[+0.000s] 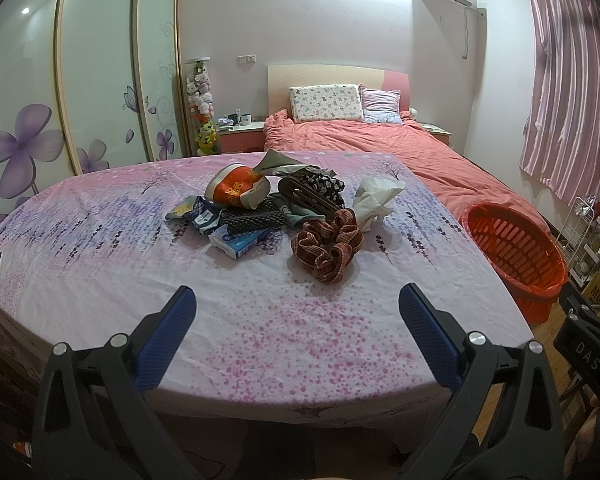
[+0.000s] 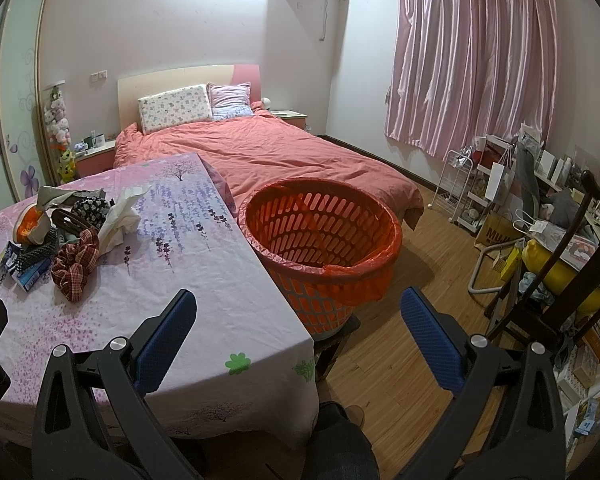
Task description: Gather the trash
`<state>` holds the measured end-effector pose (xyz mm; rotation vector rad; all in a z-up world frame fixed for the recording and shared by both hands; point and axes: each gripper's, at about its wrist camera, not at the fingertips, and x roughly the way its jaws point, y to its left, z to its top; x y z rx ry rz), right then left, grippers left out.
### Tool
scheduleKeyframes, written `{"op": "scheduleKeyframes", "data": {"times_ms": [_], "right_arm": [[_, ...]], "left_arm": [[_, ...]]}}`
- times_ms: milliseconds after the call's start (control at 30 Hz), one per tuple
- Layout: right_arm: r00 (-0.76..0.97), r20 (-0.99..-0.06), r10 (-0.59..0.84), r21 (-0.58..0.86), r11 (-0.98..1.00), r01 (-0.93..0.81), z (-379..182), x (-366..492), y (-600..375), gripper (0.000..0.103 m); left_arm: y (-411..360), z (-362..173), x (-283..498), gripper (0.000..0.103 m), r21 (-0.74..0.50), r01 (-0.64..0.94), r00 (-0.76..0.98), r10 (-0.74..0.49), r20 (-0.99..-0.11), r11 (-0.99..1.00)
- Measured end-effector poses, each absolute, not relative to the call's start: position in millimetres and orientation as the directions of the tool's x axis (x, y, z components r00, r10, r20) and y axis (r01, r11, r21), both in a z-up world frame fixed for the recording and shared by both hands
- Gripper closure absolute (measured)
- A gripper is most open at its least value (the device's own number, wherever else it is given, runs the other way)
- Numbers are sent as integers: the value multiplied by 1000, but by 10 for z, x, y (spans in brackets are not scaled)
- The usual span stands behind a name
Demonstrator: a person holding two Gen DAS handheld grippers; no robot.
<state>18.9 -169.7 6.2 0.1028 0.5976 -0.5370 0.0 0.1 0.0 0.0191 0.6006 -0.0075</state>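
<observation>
Both hand-held grippers, left (image 1: 298, 312) and right (image 2: 299, 316), gape empty above the tabletop (image 1: 260, 340); trash (image 1: 276, 216) beside basket (image 2: 320, 236).

Left gripper (image 1: 298, 312): jaws spread wide, blue pads (image 1: 168, 340) empty, held level above the near edge of the table. Right gripper (image 2: 298, 312): jaws likewise wide apart and empty, poised over the table's near right corner.

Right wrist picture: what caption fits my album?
Open tongs hover by the orange basket, trash pile waiting on the table.
</observation>
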Motion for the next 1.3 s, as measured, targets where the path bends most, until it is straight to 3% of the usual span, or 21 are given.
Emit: {"op": "scheduleKeyframes", "data": {"times_ms": [1300], "right_arm": [[710,-566,-418,-66,882,467,-3,355,-1651,2]], "left_arm": [[223,-61,135,4,-1,-27,813,21,-582,1000]]}}
